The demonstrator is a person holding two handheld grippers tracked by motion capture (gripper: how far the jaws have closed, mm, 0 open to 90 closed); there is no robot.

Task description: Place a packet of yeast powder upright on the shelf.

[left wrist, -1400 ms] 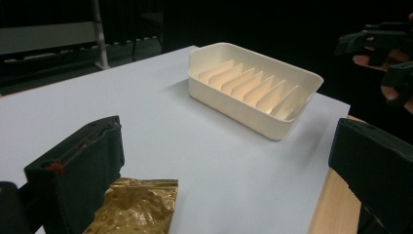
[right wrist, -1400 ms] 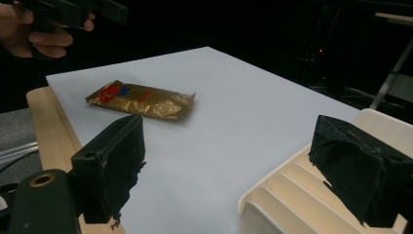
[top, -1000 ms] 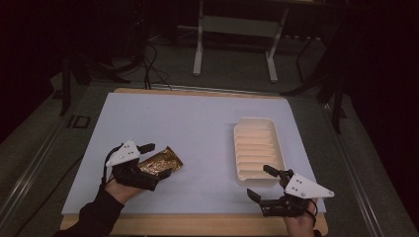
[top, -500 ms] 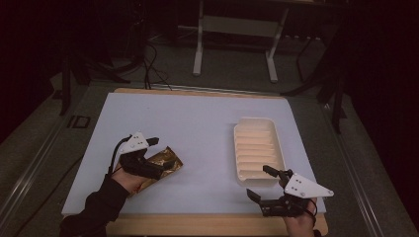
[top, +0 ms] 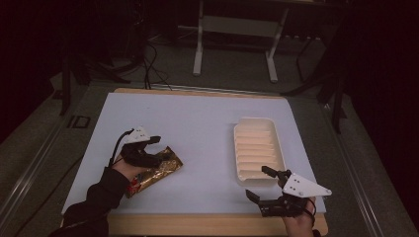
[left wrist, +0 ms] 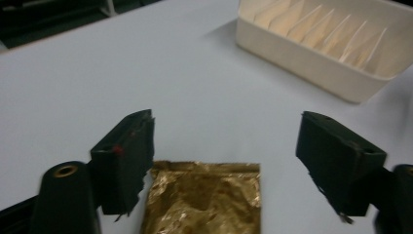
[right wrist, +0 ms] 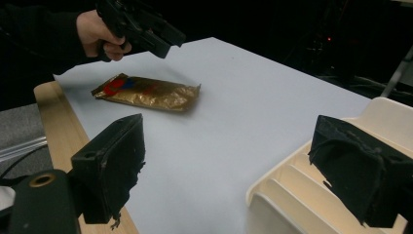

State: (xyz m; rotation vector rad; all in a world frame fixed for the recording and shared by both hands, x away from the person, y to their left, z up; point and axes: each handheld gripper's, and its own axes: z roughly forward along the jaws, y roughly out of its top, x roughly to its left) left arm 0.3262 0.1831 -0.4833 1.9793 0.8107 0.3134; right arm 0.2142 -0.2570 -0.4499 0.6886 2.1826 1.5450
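The left gripper (left wrist: 224,161) is hovering wide open over the gold foil packet (top: 157,170) at the table's eight o'clock, and should be straddling its edge squarely, while the right gripper (right wrist: 234,170) is idling, open and empty.

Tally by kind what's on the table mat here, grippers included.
Gold foil packet: 1
Cream ribbed tray: 1
Handheld grippers: 2, the left gripper over the packet and the right gripper near the tray
Total: 4
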